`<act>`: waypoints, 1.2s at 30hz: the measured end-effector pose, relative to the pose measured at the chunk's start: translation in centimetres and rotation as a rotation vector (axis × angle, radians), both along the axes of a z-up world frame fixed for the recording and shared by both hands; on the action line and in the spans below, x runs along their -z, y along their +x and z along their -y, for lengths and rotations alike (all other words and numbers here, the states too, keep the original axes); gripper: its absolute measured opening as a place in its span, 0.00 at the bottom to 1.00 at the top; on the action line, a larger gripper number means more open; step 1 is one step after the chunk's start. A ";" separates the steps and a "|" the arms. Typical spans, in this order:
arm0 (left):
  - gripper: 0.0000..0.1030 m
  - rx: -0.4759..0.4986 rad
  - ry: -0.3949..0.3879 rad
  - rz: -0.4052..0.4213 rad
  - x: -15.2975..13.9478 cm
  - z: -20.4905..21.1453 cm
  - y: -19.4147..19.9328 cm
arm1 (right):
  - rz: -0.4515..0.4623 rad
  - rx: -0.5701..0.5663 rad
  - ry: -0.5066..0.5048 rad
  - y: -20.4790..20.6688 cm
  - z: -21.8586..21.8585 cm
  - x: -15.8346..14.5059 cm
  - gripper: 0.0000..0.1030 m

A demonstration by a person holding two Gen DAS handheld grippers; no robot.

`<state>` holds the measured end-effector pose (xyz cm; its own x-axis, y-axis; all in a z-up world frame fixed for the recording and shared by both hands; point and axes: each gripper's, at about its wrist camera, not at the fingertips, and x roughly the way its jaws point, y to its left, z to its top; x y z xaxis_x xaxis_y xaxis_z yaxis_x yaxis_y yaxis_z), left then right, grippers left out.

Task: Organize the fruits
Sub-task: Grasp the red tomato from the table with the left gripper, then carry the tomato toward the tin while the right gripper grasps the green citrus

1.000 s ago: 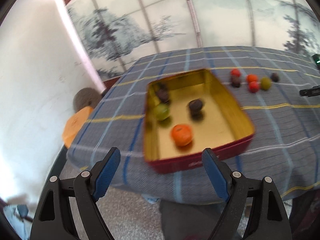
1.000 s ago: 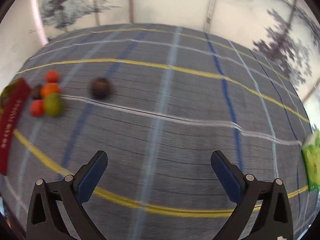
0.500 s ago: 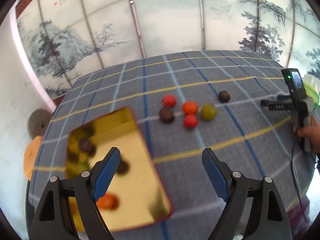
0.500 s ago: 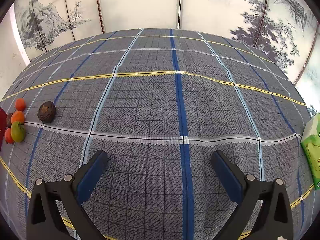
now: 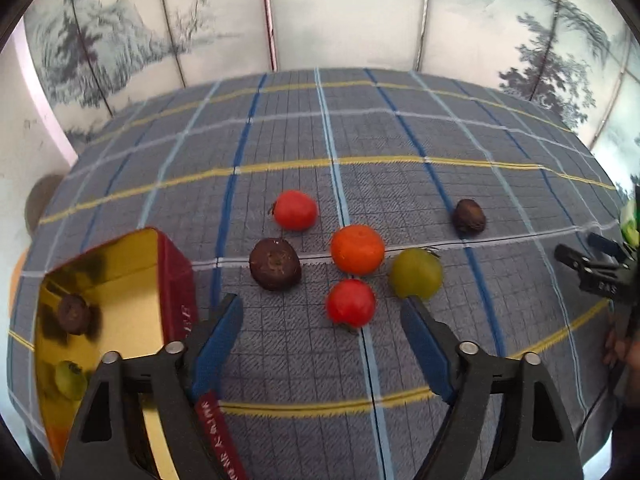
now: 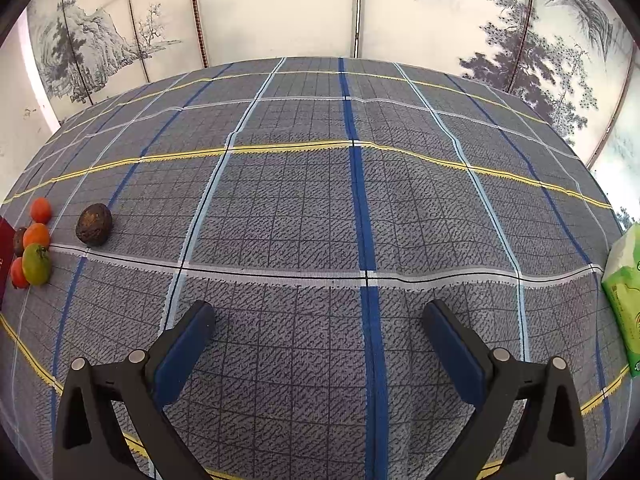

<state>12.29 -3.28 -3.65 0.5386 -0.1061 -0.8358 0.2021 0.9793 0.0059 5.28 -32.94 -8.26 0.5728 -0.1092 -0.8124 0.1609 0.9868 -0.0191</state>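
Both the left hand-held gripper and right hand-held gripper hang spread and empty, a red fruit at the left one's twelve o'clock, the tin at nine.

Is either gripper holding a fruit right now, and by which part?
Nothing is held. The left gripper is open above the red fruit; the right gripper is open over bare tablecloth.

Ink-landscape screen panels behind plaid-clothed table; daylight.

Left hand-held gripper jaws spread wide, empty, right hand-held gripper likewise wide, empty
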 end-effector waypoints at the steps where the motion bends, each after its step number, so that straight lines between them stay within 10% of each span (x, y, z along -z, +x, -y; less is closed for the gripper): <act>1: 0.70 0.001 0.007 -0.012 0.3 0.2 0.4 | 0.000 0.000 0.000 0.0 0.0 0.0 1.00; 6: 0.68 0.007 0.034 -0.034 1.4 0.9 1.3 | 0.000 0.000 0.001 0.0 0.0 0.0 1.00; 11: 0.30 -0.011 -0.112 -0.127 3.1 0.5 2.0 | 0.000 0.000 0.001 0.1 0.1 0.0 1.00; 32: 0.30 -0.057 -0.206 0.001 -2.7 -1.6 -10.5 | 0.010 -0.039 0.020 -1.2 -0.5 0.0 1.00; 36: 0.30 -0.069 -0.221 0.014 -3.4 -2.6 -11.5 | 0.157 -0.162 0.150 -3.5 -1.9 -1.9 0.99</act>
